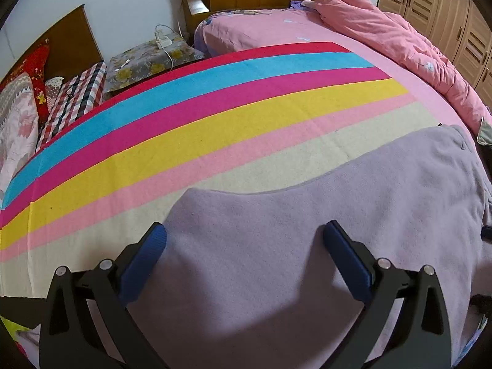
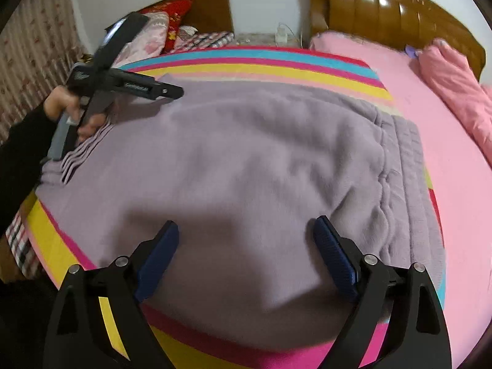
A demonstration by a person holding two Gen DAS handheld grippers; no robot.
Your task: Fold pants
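While both tongs sit spread wide and holding nothing, the right tongs and left tongs hover just over the lilac sweatpants, lying flat on the rainbow-striped blanket, pink bedsheet and wooden headboard farther back.

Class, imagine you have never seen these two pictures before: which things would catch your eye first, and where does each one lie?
First comes the lilac pants, spread wide across the middle of the bed, waistband to the right. Beneath them the striped blanket flashes red, blue, magenta and yellow bands. Both the left gripper and right gripper hang open above the fabric, and a crumpled pink quilt lies by the headboard.
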